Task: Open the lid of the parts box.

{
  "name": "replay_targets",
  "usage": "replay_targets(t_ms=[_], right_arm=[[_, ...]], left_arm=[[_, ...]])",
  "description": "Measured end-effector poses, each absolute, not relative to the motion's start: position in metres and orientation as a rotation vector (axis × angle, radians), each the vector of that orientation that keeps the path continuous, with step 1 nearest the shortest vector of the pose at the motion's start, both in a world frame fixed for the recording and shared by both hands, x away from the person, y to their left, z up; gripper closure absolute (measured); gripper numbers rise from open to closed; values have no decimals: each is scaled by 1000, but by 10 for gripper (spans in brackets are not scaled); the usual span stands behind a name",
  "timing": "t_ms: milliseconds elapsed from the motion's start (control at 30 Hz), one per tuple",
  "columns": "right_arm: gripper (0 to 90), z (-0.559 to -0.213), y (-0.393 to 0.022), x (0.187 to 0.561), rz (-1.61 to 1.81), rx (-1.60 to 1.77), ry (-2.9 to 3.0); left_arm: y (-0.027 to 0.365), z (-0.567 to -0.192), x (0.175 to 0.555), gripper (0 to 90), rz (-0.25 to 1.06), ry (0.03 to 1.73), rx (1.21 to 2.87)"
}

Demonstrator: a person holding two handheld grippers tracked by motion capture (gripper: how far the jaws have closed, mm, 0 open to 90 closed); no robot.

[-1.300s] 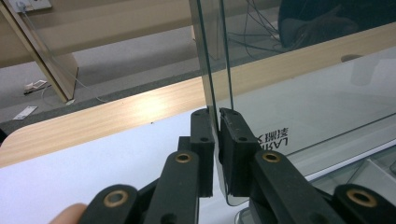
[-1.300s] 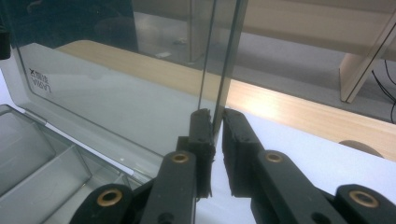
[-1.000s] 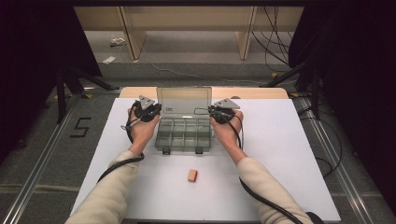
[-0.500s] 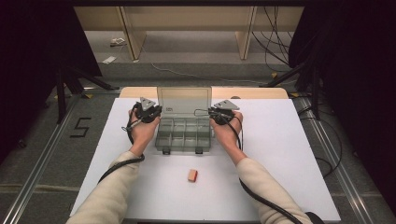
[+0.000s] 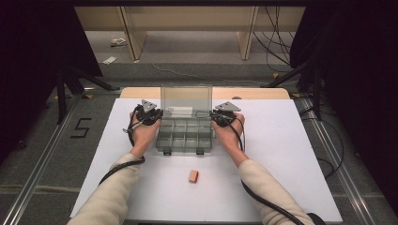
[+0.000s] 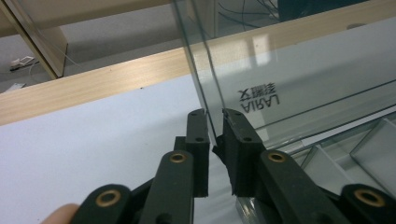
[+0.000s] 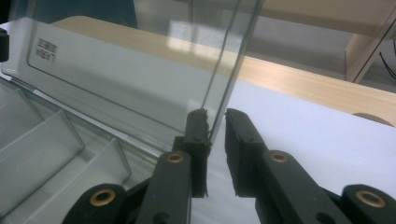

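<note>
We count one clear compartment box (image 5: pixel 185 131), one small orange block (image 5: pixel 193 176), and two grippers, left (image 5: pixel 149 112) and right (image 5: pixel 224 114).

Both claws nearly closed (arms extended) — level.

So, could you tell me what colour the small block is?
Orange small block, best in the high view.

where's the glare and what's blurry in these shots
Left gripper view: bright window reflections on the upright clear plastic lid, mirrored lettering sharp, near black jaws soft. Right gripper view: similar pale glare high on the lid, far background blurred. High view: evenly lit white table, dark surroundings, small orange block slightly soft.
</note>
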State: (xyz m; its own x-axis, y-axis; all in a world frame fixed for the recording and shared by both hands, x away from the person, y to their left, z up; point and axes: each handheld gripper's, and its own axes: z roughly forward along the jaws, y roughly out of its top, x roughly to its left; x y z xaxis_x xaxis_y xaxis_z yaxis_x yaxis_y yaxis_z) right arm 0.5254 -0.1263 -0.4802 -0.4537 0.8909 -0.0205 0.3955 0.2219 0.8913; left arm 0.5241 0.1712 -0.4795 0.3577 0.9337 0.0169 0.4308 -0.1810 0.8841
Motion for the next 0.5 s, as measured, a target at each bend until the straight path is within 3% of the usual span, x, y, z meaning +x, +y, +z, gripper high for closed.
replay_targets(t_ms=[200,500], right_arm=[[661,-476,-131,521,1212,1160,1995],[354,-473,-140,504,1323,1045,2117]], left_arm=[[175,-470,516,607,670,1215,1749],[174,-460,495,176,527,1179,1813]])
